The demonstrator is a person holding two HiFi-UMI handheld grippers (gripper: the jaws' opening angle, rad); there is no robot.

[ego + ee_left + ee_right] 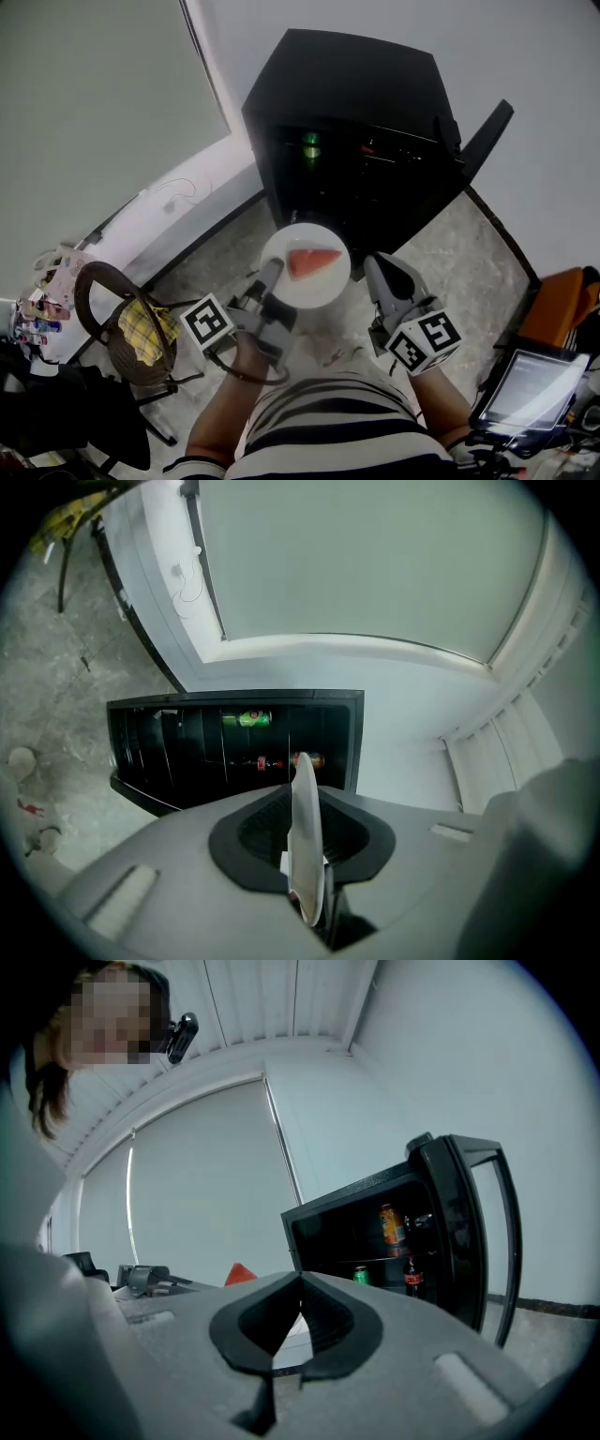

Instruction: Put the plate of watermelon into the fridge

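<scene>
speckled floor (459,272) below. left gripper (271,278) clamps the rim of the white plate (309,292), watermelon slice (312,262) on top; right gripper (379,270), jaws together and empty, sits beside it. open black fridge (356,103) just ahead: carrying step, which next likely needs a level slide onto a shelf.

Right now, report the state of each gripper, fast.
Left gripper: shut on the rim of the plate, with the watermelon on it.
Right gripper: shut, holding nothing.
</scene>
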